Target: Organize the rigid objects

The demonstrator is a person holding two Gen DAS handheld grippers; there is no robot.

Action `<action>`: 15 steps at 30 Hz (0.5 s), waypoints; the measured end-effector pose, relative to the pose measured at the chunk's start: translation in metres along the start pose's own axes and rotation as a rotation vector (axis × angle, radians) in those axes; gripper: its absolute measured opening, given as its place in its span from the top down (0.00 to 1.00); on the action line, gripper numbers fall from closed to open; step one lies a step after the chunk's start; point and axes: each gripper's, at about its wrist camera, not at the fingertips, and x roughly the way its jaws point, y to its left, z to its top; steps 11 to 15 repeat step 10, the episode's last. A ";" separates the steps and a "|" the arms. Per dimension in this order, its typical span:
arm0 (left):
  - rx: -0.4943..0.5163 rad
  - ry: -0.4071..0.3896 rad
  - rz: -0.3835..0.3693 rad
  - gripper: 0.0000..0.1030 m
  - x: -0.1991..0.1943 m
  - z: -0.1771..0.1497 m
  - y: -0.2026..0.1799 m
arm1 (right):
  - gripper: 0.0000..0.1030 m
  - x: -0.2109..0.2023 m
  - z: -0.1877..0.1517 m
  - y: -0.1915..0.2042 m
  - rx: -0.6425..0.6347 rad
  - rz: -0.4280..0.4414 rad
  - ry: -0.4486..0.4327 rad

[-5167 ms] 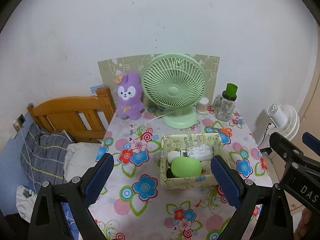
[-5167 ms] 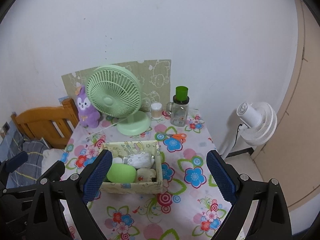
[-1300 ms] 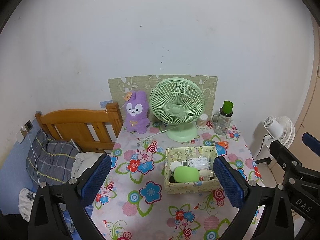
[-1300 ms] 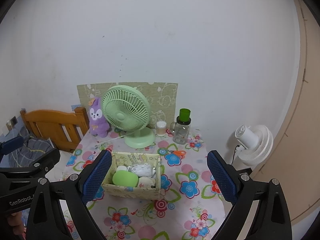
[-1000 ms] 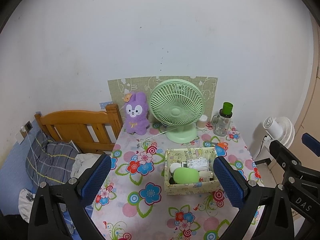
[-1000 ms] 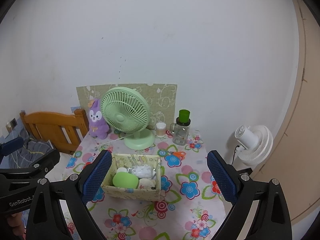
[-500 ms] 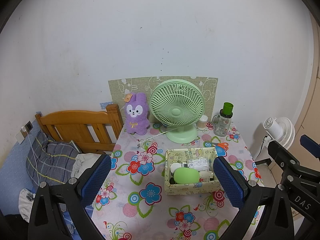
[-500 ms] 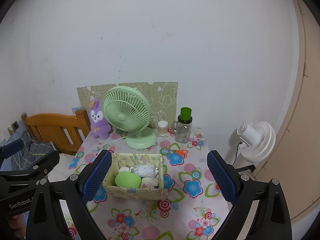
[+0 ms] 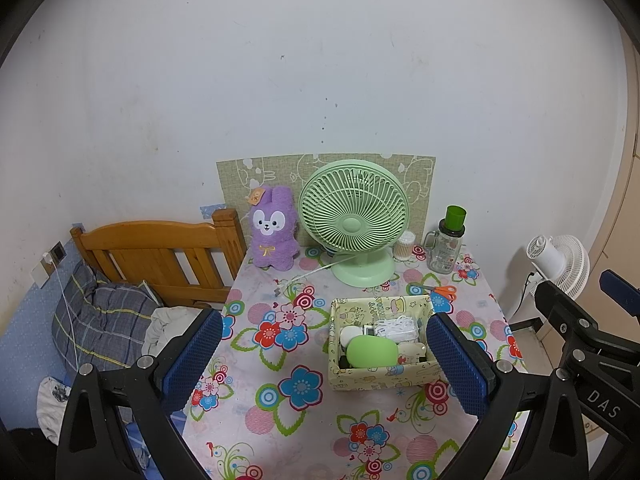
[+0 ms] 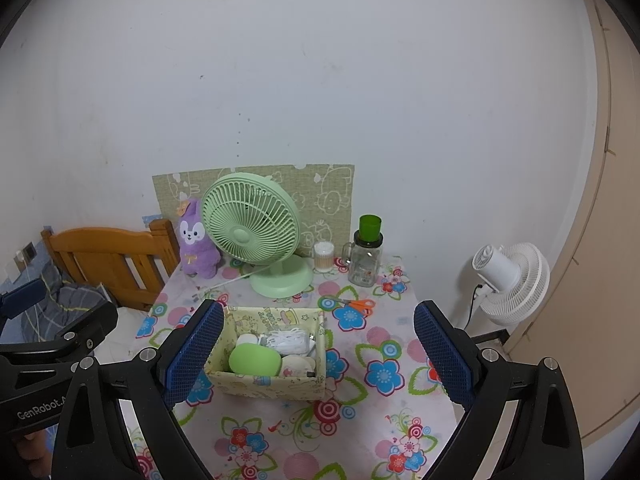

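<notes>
White wall backs a small table (image 9: 256, 364) under a flowered cloth, with a wooden bed headboard (image 9: 160, 252) against its left edge and a white floor fan (image 10: 508, 280) standing beyond its right edge.

Along the table's back edge stand a purple plush rabbit (image 9: 274, 234) at the left corner, a green desk fan (image 9: 354, 220) in the middle, then a small white container (image 9: 405, 246) and a glass bottle with a green cap (image 9: 446, 246) toward the right corner. Orange-handled scissors (image 9: 438, 290) lie flat just in front of the bottle.

Near the middle of the table, toward its right edge, sits a pale yellow patterned box (image 9: 380, 376). Inside it lie a green oval case (image 9: 372, 354) at the front, a coil of white cord (image 9: 396, 328) behind it, and several small white items that are too small to identify.

Both tools are held above the table's front edge, well apart from the box. The left gripper (image 9: 324, 364) has its blue-padded fingers spread wide with nothing between them, and the right gripper (image 10: 316, 352) is likewise spread wide and empty.
</notes>
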 end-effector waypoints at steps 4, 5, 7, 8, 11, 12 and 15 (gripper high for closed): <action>-0.001 0.000 0.000 0.00 0.000 0.000 0.000 | 0.05 0.000 0.000 0.000 0.002 0.000 0.003; -0.002 0.001 0.000 0.00 0.000 0.000 0.000 | 0.05 0.000 0.000 0.000 0.001 0.000 0.004; -0.004 0.002 0.001 0.00 0.000 0.001 0.000 | 0.05 0.000 0.000 0.000 0.002 0.001 0.006; -0.005 0.002 0.001 0.00 0.000 0.001 0.000 | 0.05 0.000 0.000 0.000 0.002 0.002 0.007; -0.006 0.004 0.003 0.00 0.000 0.002 0.001 | 0.05 0.000 0.000 0.002 0.002 0.004 0.007; -0.006 0.004 0.003 0.00 0.000 0.002 0.001 | 0.05 0.000 0.000 0.002 0.002 0.004 0.007; -0.006 0.004 0.003 0.00 0.000 0.002 0.001 | 0.05 0.000 0.000 0.002 0.002 0.004 0.007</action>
